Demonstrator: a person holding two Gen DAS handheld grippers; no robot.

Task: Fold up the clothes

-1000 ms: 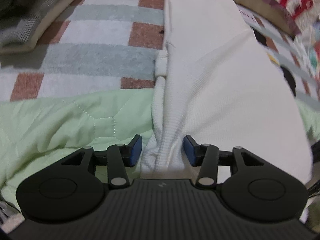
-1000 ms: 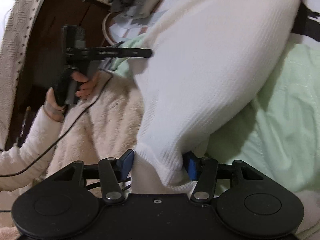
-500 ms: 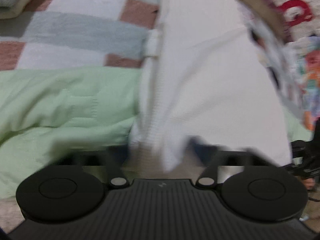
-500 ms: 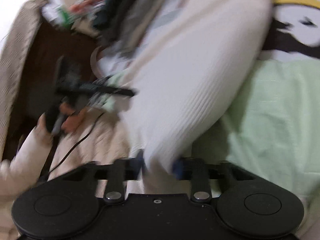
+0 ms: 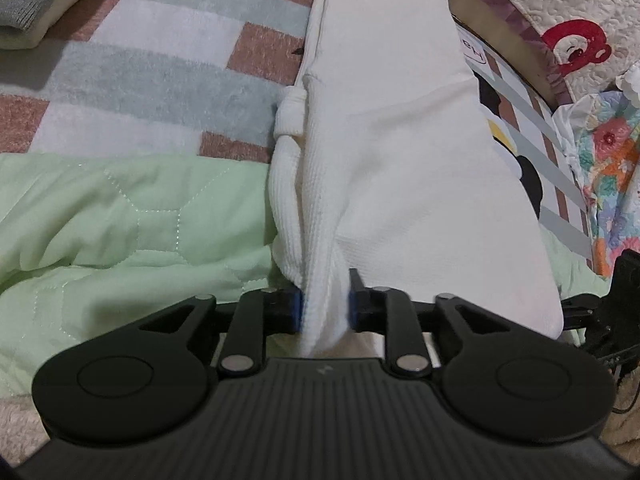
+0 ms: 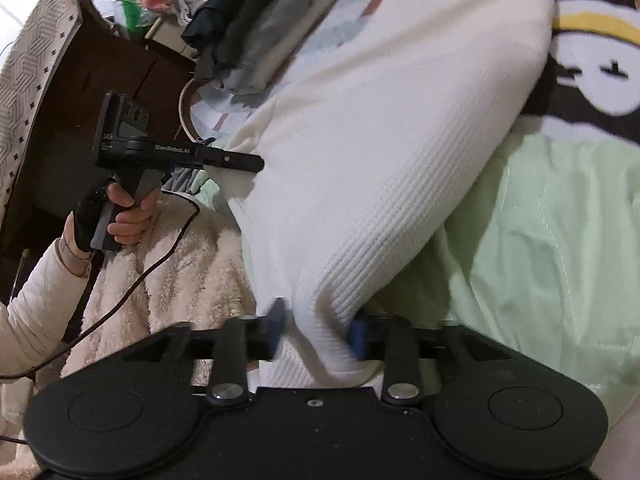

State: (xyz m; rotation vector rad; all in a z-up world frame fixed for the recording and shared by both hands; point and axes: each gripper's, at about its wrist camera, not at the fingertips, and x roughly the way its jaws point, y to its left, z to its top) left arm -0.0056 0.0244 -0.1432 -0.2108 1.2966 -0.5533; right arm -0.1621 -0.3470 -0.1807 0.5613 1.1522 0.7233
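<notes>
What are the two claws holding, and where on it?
The left claw pinches a bunched edge of the white garment. The right claw has another edge between its pads, but its jaws have just been opening, so no grip shows.

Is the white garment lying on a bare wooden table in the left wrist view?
No, the white garment lies on a checked blanket and a green quilt.

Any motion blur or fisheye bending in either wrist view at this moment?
Left wrist view: mostly sharp, the white garment crisp; the bedspread stripes bow toward the edges. Right wrist view: slight smear on the right gripper pads and nearby cloth; corners vignette dark.
</notes>
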